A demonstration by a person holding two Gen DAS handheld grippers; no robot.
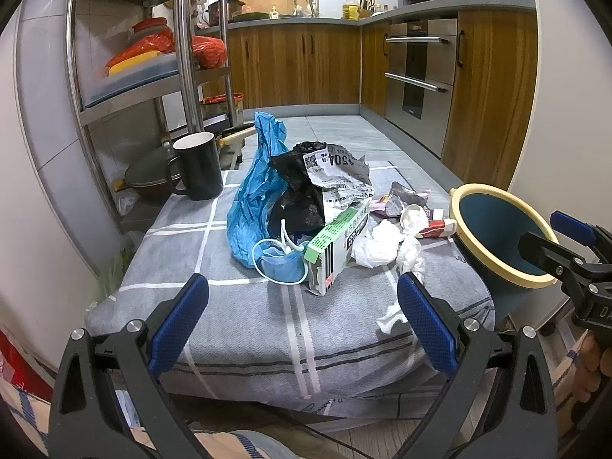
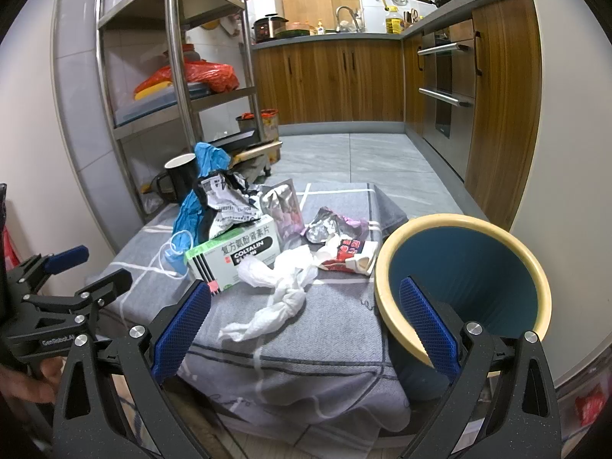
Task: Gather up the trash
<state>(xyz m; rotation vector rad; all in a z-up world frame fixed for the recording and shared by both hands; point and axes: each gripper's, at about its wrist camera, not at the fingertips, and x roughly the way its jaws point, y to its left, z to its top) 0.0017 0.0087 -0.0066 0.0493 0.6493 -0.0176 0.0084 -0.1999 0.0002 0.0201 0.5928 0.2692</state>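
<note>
A pile of trash lies on a grey checked cloth [image 1: 248, 317]: a blue plastic bag [image 1: 252, 206], a black bag [image 1: 294, 195], crumpled printed paper [image 1: 336, 172], a blue face mask [image 1: 281, 262], a green and white medicine box [image 1: 336, 246] [image 2: 237, 256], white tissues [image 1: 386, 246] [image 2: 283, 290] and foil wrappers [image 2: 332, 229]. A blue bin with a cream rim [image 1: 497, 229] [image 2: 463, 287] stands at the cloth's right edge. My left gripper [image 1: 302, 321] is open and empty, just before the pile. My right gripper [image 2: 306, 329] is open and empty, near the tissues and the bin.
A black mug [image 1: 197, 166] stands at the cloth's far left corner. A steel shelf rack [image 1: 183, 57] with red bags is on the left. Wooden cabinets [image 1: 298, 65] and an oven [image 1: 417, 76] line the back and right. A dark pan [image 1: 147, 178] sits on the floor.
</note>
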